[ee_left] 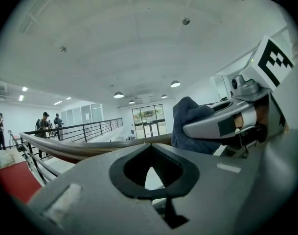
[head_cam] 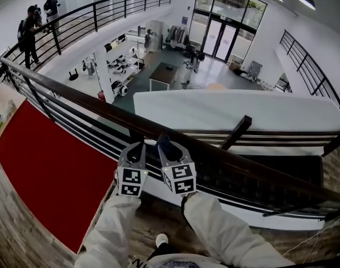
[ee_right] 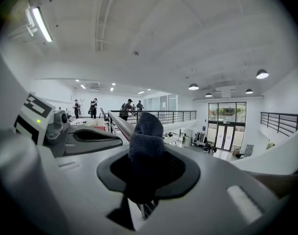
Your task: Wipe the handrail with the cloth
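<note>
Upper gallery of a commercial hall: handrail (head_cam: 75, 95) and black balustrade (head_cam: 95, 17) ring an atrium above a ground floor with glass entrance doors (head_cam: 220, 41) and ceiling lamps (head_cam: 305, 0)

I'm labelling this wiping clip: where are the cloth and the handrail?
cloth (ee_right: 146, 131): right gripper view, its bunched upper end.
handrail (head_cam: 75, 94): head view, the top bar's left stretch.

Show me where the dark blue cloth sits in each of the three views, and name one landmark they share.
Head view: the cloth is at lower centre, in the right gripper, at the handrail.
Left gripper view: the cloth is right of centre, just above the rail.
Right gripper view: the cloth is at the centre, clamped between the jaws.
Shared landmark: the handrail, seen in all three views.
</note>
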Demonstrator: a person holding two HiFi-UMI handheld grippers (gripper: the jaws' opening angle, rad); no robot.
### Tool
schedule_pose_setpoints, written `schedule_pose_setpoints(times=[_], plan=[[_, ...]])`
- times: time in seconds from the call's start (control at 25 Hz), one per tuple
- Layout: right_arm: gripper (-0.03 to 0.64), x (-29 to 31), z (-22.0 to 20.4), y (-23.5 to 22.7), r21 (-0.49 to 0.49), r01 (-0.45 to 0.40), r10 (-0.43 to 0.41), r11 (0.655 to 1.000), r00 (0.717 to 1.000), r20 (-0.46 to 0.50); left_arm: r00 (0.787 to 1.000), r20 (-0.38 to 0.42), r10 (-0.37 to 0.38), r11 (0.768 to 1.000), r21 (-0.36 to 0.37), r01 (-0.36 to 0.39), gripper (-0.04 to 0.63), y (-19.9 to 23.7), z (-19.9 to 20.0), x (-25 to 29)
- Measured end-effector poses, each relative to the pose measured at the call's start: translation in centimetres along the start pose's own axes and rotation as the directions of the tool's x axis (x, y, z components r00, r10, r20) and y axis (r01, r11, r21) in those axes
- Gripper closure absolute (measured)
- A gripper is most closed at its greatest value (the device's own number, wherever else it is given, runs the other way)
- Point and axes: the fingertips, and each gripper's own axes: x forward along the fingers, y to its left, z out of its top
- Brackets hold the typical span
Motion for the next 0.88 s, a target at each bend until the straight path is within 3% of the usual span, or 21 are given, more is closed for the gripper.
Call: schedule_pose_setpoints(times=[0.4,0.88], plan=[[0.514,7.4,3.0,1.8,-0.007,-0.014,0.014,1.000,1.000,-0.016,0.998,-0.012,0.066,0.997,-0.028,-0.066,0.595,5.4,-0.4,3.3],[0.514,9.7,2.6,1.5,-0.105,0.101,-0.117,0.989,0.981,-0.153,0.998,0.016,0.056,0.998,-0.031,-0.055,0.595,6.0,0.4,2.6]])
